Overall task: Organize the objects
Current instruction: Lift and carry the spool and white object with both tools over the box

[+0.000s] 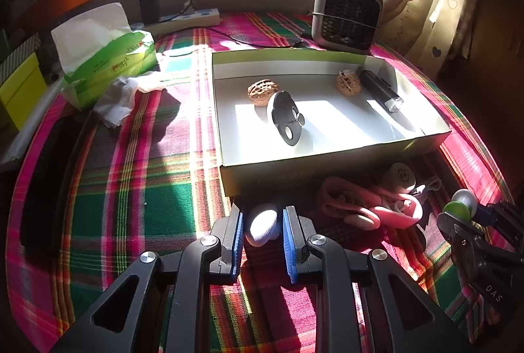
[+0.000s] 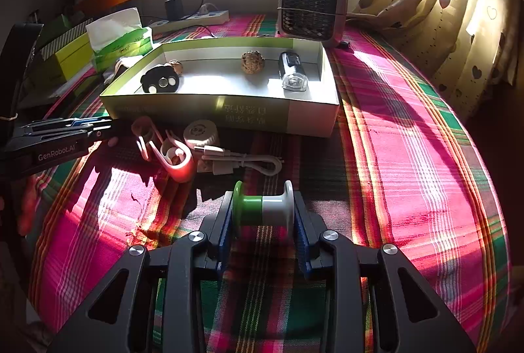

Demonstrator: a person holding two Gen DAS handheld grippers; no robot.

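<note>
My left gripper (image 1: pixel 263 215) is shut on a small white oval object (image 1: pixel 262 225), just above the plaid cloth in front of the open cardboard box (image 1: pixel 327 163). My right gripper (image 2: pixel 263 202) is shut on a green-and-white spool (image 2: pixel 263 205), its pads against the two end flanges. The box (image 2: pixel 196 110) holds two walnuts (image 1: pixel 262 92) (image 1: pixel 348 82), a black oval gadget (image 1: pixel 286 117) and a black flashlight (image 1: pixel 380 87). Pink clips (image 2: pixel 170 156), a white round disc (image 2: pixel 200 131) and a white cable (image 2: pixel 242 161) lie on the cloth before the box.
A green tissue pack (image 1: pixel 108 58) and crumpled tissue lie left of the box. A small grey heater (image 1: pixel 347 15) stands behind it, with a power strip (image 1: pixel 186 20) and charger by the wall. Yellow boxes (image 1: pixel 19 87) sit at the far left, curtains (image 2: pixel 458 9) at the right.
</note>
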